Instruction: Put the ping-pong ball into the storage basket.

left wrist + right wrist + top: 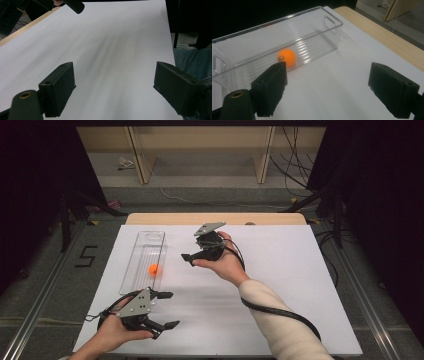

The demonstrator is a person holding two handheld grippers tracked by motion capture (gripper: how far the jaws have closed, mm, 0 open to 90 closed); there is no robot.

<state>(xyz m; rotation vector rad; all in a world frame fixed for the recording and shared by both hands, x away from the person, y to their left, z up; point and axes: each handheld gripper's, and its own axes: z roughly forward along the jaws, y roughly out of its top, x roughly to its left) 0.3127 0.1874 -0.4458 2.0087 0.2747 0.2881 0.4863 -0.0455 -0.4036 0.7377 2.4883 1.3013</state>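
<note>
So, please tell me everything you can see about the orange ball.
The orange ball is small, round and smooth, with a matte look like plastic and a small dark print on its side. It rests on the ribbed floor of the clear bin, toward the end nearer the person. Nothing else touches it; both tools are apart from it, outside the bin, with open jaws.

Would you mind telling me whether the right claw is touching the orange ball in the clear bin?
Apart. The right gripper view shows the right claw open over the white table, outside the clear bin holding the orange ball.
</note>
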